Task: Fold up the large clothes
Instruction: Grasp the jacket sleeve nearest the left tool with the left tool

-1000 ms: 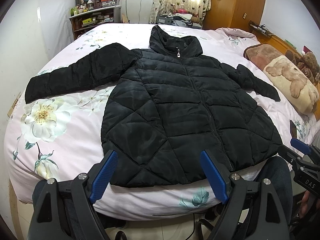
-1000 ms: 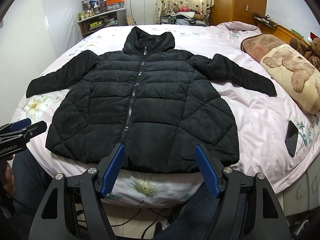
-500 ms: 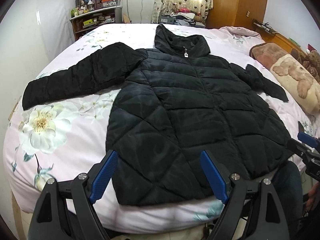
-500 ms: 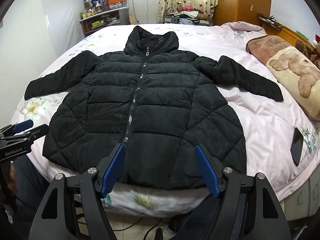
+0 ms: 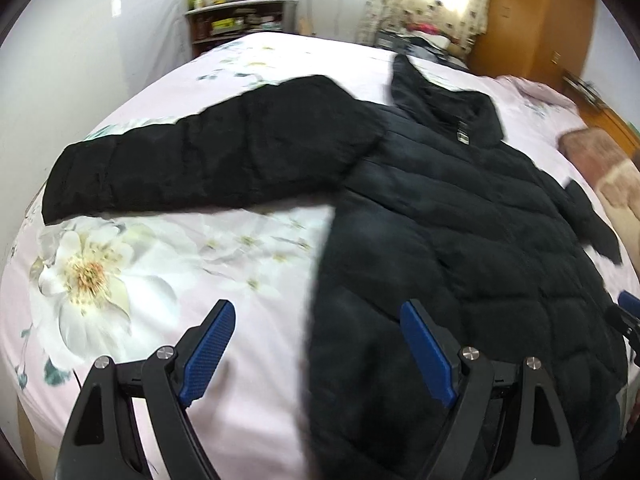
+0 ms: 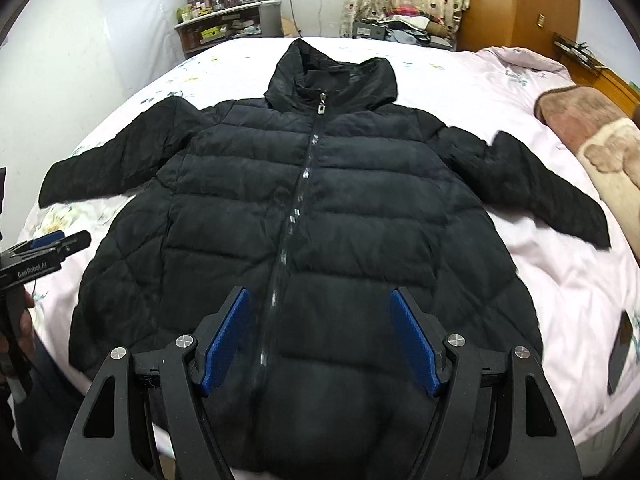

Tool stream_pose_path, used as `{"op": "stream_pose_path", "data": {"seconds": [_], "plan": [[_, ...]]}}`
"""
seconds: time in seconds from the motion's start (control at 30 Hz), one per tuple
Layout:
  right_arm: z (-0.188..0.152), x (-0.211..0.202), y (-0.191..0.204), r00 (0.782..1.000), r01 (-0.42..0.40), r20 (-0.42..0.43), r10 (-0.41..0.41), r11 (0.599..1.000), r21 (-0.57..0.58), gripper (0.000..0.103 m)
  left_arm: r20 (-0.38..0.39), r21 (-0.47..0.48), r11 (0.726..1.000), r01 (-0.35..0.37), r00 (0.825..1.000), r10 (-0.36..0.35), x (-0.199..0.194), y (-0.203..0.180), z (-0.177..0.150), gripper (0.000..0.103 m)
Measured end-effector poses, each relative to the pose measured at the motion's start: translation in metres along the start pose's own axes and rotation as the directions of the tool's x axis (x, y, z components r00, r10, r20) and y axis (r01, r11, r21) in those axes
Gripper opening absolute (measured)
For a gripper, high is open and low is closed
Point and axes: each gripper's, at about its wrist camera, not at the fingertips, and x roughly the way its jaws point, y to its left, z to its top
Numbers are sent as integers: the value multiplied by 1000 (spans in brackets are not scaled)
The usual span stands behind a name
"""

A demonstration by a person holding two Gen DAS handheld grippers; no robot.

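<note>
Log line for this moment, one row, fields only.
jacket: flat on bed, zipped, unfolded | left tongs: open, empty, near jacket's side edge | right tongs: open, empty, over hem

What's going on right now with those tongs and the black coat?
Left tongs open, right tongs open, both empty above the hem. Black coat flat on bed, zipped, sleeves spread, unfolded. Dark phone beside right hem.
</note>
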Motion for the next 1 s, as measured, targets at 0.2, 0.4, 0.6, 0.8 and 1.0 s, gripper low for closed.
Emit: {"op": "stream_pose_path", "data": {"seconds": [0.2, 0.4, 0.6, 0.8, 1.0], "plan": [[28, 32, 3, 1000, 2, -4, -2, 1000, -31, 72, 9, -71, 993, -91, 996, 92, 31, 50, 27, 83], [46, 63, 1, 1000, 16, -20, -17, 999, -50, 72, 1, -210, 963, -167, 985, 172, 63, 110, 49, 83], [58, 86, -2, 999, 31, -35, -33, 998, -57, 72, -10, -336, 921, -199, 978, 208, 85, 154, 56, 83], [62, 101, -5, 998, 32, -54, -35, 998, -55, 72, 11, -427, 886, -182, 978, 207, 96, 178, 58, 83], [60, 105, -8, 998, 30, -57, -33, 998, -57, 72, 23, -395, 896, -205, 972, 233, 101, 173, 65, 51]]}}
